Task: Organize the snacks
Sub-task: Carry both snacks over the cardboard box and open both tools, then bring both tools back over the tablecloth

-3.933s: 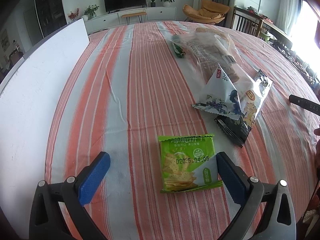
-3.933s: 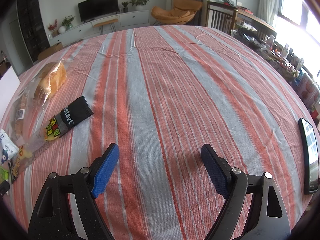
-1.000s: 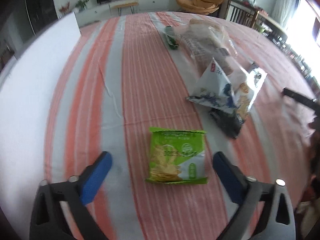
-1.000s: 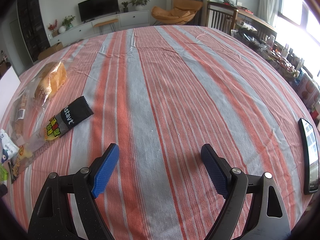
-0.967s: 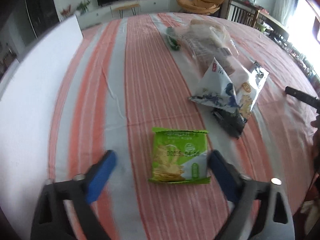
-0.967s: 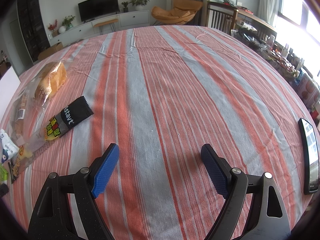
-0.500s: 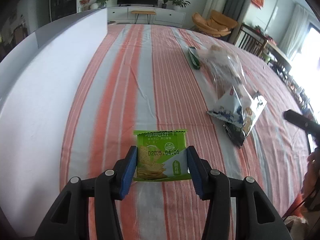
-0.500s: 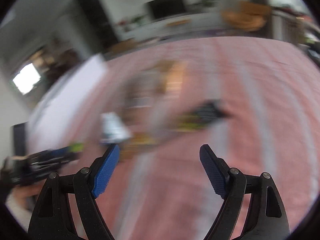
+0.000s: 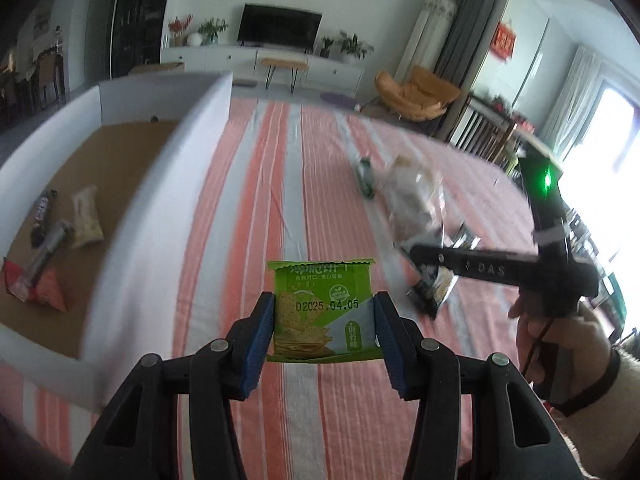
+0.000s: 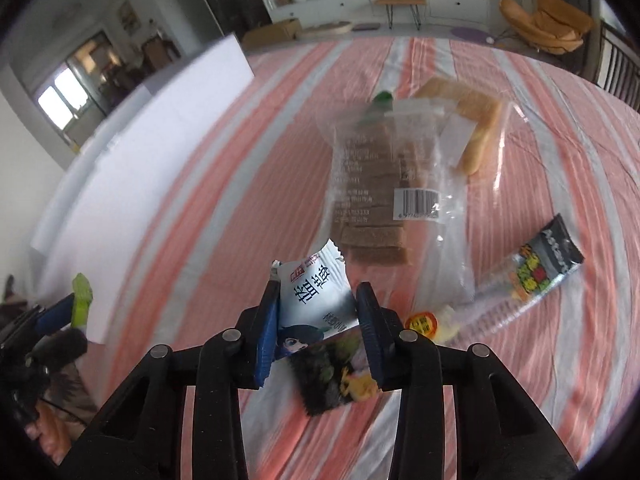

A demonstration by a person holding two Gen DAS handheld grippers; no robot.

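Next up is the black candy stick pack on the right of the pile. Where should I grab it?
Grip the black candy stick pack across its narrow width near the middle, coming from above. It lies flat on the striped cloth, long and slim, with its near end tucked by the clear bread bag.

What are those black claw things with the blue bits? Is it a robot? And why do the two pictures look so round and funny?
No robot here: a person holds one grabbing tool in each hand. Each tool has two blue fingers and a tiny camera that looks out along them, and its wide lens bends the picture. One picture comes from the left gripper. It squeezes a green cracker packet. Beside it is a white box with a few snacks inside. The other picture comes from the right gripper. It squeezes a white snack packet. On the striped tablecloth lie a clear bag of brown biscuits and a black candy packet.
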